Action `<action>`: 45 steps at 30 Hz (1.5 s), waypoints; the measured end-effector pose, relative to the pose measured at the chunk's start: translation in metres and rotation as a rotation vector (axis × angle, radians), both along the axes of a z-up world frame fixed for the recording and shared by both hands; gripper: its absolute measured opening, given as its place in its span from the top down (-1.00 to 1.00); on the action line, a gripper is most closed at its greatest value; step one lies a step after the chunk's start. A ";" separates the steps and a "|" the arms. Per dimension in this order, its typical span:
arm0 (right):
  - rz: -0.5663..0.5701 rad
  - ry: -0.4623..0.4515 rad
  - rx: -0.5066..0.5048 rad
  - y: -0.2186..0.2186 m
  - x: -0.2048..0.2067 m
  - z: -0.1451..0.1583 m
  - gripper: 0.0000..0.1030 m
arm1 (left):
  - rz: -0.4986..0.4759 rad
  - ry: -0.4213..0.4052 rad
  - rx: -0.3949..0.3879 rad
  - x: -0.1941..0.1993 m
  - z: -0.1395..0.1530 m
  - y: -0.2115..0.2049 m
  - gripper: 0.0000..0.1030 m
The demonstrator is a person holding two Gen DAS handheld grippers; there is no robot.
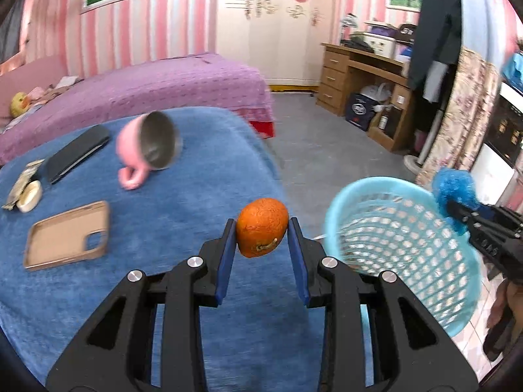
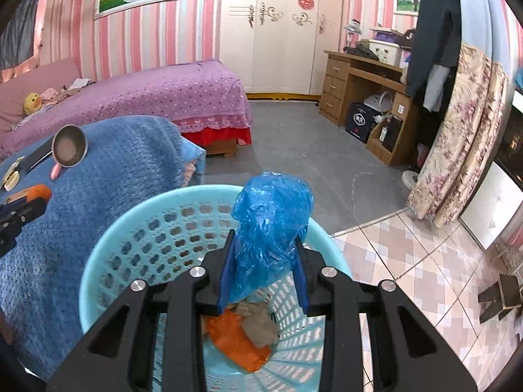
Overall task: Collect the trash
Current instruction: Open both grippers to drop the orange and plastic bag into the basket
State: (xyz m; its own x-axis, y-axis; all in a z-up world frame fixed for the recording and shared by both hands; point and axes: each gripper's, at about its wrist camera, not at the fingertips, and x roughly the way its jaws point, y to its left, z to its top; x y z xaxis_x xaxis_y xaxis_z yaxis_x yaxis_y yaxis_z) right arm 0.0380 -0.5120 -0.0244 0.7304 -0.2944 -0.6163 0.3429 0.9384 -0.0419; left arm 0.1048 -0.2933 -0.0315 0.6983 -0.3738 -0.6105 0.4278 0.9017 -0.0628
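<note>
Left gripper (image 1: 261, 238), clamped on the orange (image 1: 262, 227), may drop it short of the basket (image 1: 425, 261) at 3 o'clock, while the right gripper (image 2: 264, 274), clamped on the blue bag (image 2: 271, 225), could snag the rim.

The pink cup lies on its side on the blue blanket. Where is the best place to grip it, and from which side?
Probably the pink cup's handle: it rests on the blanket pointing toward the camera, so approach from above, one finger either side.
</note>
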 end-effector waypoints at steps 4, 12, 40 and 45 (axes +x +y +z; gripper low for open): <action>-0.013 -0.011 0.003 -0.002 -0.004 0.003 0.39 | -0.061 -0.004 0.010 -0.007 0.000 -0.034 0.39; -0.034 -0.015 0.034 -0.020 -0.007 -0.001 0.39 | -0.128 -0.005 0.040 -0.012 -0.007 -0.082 0.17; 0.013 -0.040 0.019 0.014 0.007 0.005 0.14 | 0.102 -0.031 0.053 0.025 0.010 0.014 -0.88; 0.018 -0.047 0.014 0.021 0.009 0.006 -0.31 | 0.116 -0.043 0.060 0.024 0.012 0.028 -0.89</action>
